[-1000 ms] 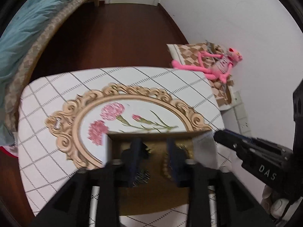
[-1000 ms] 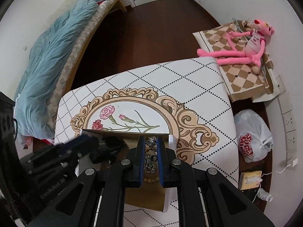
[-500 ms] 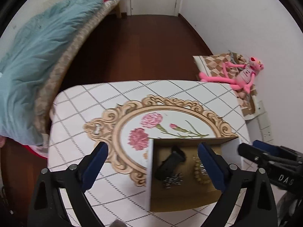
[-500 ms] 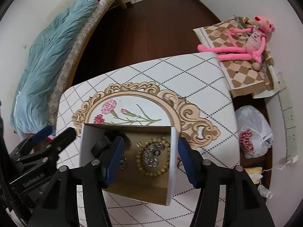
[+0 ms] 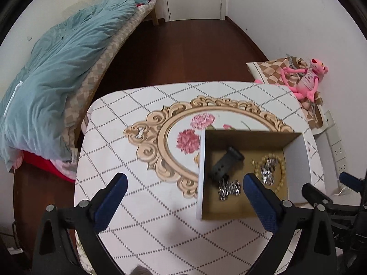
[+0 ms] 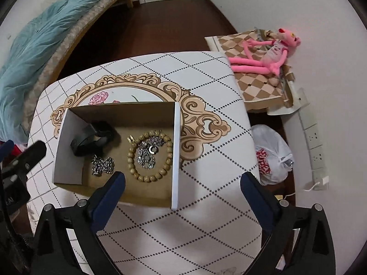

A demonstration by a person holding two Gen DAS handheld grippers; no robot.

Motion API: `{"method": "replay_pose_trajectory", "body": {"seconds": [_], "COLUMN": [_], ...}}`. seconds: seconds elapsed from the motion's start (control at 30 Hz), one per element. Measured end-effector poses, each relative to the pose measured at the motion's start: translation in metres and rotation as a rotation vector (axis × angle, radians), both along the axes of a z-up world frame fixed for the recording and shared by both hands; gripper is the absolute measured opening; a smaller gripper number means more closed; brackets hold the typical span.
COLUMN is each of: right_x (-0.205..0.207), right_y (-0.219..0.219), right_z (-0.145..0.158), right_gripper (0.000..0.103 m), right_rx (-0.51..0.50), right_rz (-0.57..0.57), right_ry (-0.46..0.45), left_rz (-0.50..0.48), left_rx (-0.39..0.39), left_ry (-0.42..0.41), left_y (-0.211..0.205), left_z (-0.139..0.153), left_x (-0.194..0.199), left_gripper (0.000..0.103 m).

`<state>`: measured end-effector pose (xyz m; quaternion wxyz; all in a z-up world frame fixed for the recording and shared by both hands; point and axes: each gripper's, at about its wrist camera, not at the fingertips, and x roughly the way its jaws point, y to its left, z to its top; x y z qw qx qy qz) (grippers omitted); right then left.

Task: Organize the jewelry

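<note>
An open cardboard box (image 6: pixel 176 151) (image 5: pixel 201 171) sits on the patterned table (image 6: pixel 206 229) (image 5: pixel 137 206). Inside lie a black watch strap (image 6: pixel 90 137) (image 5: pixel 226 162), a silver chain piece (image 6: pixel 103 165) (image 5: pixel 229 188), and a wooden bead bracelet (image 6: pixel 169 160) (image 5: pixel 283 174) around a silver pendant heap (image 6: pixel 148 153) (image 5: pixel 268 171). My left gripper (image 5: pixel 183 194) is open and empty, above the table left of the box. My right gripper (image 6: pixel 182 192) is open and empty, above the box's near right corner. The left gripper also shows in the right wrist view (image 6: pixel 20 162).
A bed with a teal duvet (image 5: pixel 50 80) stands left of the table. A pink plush toy (image 6: pixel 268 55) lies on a checkered cushion (image 6: pixel 257 84) at the right by the wall. A white plastic bag (image 6: pixel 271 155) and wall sockets (image 6: pixel 315 142) are right of the table.
Both grippers were shut down inside the box. They have opened wide and lifted back out, empty. The jewelry stays in the box.
</note>
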<state>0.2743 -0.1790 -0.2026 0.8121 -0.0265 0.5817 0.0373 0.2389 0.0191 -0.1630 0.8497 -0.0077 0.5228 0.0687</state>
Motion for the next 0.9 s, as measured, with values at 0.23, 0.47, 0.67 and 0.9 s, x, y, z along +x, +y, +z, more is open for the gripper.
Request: {"method": "replay_pose_trajectory", "body": {"seconds": [0.23,0.47,0.67,0.9], "right_x": [-0.028,-0.069,-0.111,-0.163], "right_y": [-0.002,-0.008,-0.012,-0.017], "right_z": [0.031,0.079,0.134,0.192], "right_gripper": [0.101,0.102,0.102,0.103], "right_rx": [-0.012,-0.011,0.002,0.004], "right_rz": [-0.022,-0.035,-0.042,-0.047], "right_ry": [-0.069,-0.170,-0.270,-0.374], "left_rz": [0.012,0.016,0.013,-0.011], "left_rx": [-0.014,-0.017,-0.045,-0.036], "left_ry": [-0.032,-0.132,-0.201,-0.250], "left_y": [-0.002,-0.004,-0.007,-0.014], "left_z": [0.020,0.070,0.116,0.153], "left_x": [-0.028,-0.072,-0.114,-0.156], "left_gripper": [0.103,0.103,0.103,0.103]}}
